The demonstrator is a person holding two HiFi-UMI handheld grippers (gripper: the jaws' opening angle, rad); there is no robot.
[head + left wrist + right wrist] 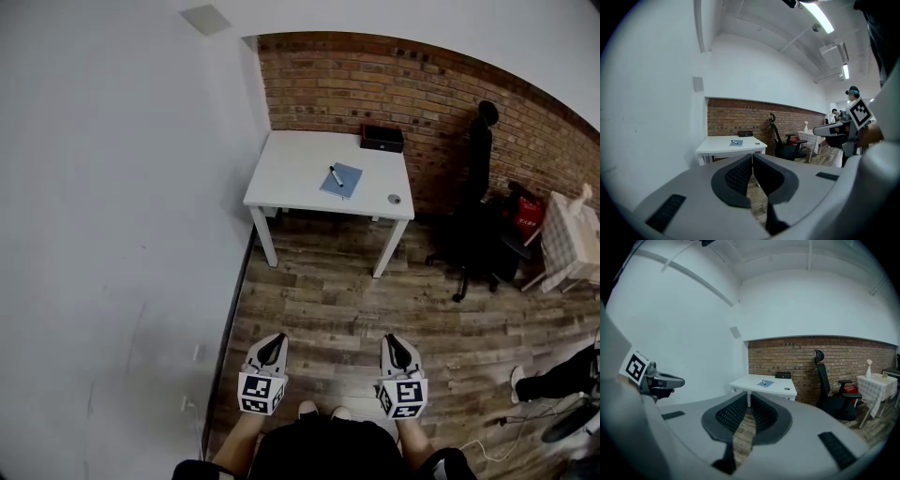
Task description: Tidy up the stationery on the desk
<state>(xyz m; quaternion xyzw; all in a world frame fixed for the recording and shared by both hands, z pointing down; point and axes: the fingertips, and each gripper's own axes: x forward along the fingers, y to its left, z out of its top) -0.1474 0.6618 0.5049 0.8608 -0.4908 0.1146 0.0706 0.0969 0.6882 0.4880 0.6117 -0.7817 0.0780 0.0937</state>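
Observation:
A white desk (pixel 291 173) stands against the brick wall, well ahead of me. On it lie a blue notebook (pixel 341 180) with a dark pen (pixel 336 176) across it, a black box (pixel 382 138) at the back edge and a small round grey object (pixel 395 199) near the front right. The desk (pixel 723 143) and the notebook (pixel 736 143) show small in the left gripper view, and the desk (pixel 754 383) in the right gripper view. My left gripper (pixel 273 346) and right gripper (pixel 395 343) are held low over the wood floor, far from the desk, both shut and empty.
A black office chair (pixel 476 220) stands right of the desk. Farther right are a red bag (pixel 529 212) and a small table with a checked cloth (pixel 575 239). A person's legs (pixel 561 377) and cables lie at the right edge. A white wall runs along the left.

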